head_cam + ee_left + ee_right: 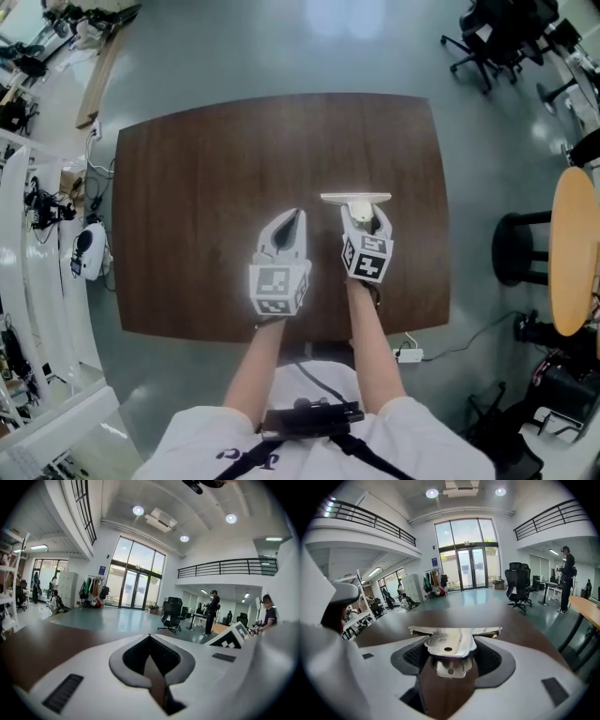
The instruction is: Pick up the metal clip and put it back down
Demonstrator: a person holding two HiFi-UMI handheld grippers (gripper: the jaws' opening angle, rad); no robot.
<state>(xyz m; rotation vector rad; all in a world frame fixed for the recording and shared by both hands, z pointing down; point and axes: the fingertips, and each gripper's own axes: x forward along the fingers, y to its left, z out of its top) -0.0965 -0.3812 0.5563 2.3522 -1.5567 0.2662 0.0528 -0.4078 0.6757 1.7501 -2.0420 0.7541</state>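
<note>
The right gripper has its fingers pressed on the handle of the metal clip, whose long bar lies crosswise just past their tips, over the brown worktop. The left gripper sits just beside it, fingers together with nothing between them.

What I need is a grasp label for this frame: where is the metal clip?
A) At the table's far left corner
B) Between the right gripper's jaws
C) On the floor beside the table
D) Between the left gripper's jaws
B: the right gripper view shows the metal clip sitting between the pads of the right gripper, while the left gripper has its jaws together on nothing.
</note>
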